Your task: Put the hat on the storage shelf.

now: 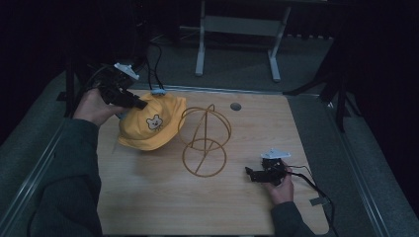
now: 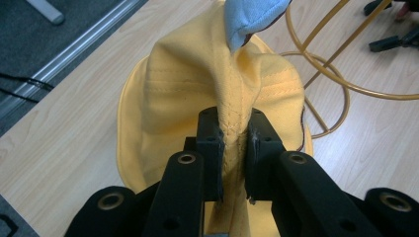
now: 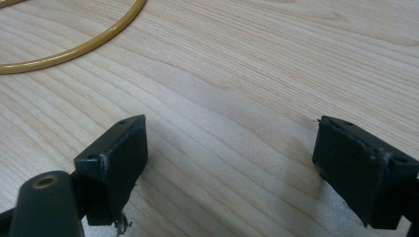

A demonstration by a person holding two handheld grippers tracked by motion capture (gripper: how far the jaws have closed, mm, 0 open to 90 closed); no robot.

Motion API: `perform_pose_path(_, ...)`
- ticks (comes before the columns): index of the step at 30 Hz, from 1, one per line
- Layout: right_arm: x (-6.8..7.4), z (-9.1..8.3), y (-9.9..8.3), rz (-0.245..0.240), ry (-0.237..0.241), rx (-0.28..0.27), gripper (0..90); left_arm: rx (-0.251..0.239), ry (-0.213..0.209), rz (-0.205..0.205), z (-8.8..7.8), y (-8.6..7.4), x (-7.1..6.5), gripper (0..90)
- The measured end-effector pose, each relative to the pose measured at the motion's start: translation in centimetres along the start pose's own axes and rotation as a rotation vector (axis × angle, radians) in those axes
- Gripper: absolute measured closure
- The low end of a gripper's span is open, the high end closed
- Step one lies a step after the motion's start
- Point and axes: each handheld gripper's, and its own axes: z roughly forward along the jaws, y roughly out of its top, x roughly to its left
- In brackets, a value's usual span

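The left gripper (image 2: 232, 148) is clamped on a fold of the yellow hat (image 1: 148, 123), held near the table's (image 1: 148, 197) far left corner. The right gripper (image 3: 230, 163) is held wide apart, low near the right edge.

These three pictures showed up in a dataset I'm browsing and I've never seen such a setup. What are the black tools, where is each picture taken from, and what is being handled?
A person sits at a wooden table holding a hand-operated two-jaw gripper in each hand. The high view looks down from above the person; the other two pictures come from cameras riding on each gripper, looking along its black jaws.

The left gripper is shut on a fold of a yellow bucket hat with a small bear face and a light blue tab on top; the hat hangs partly lifted off the table. Beside it stands a golden wire hat stand, a ring base with arched hoops. The right gripper rests near the table with jaws wide open, holding nothing.
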Motion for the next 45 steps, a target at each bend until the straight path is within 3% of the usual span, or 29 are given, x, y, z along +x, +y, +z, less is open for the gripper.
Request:
perform_pose_path(31,0.0,0.0,0.0,0.0,0.0,0.0,13.5,-0.079,-0.041,0.052,-3.1,-0.9,-0.2,79.3)
perform_pose_path(45,0.0,0.0,0.0,-0.001,0.001,0.0,13.5,-0.139,-0.068,0.065,-5.0,-1.1,-0.5,79.4)
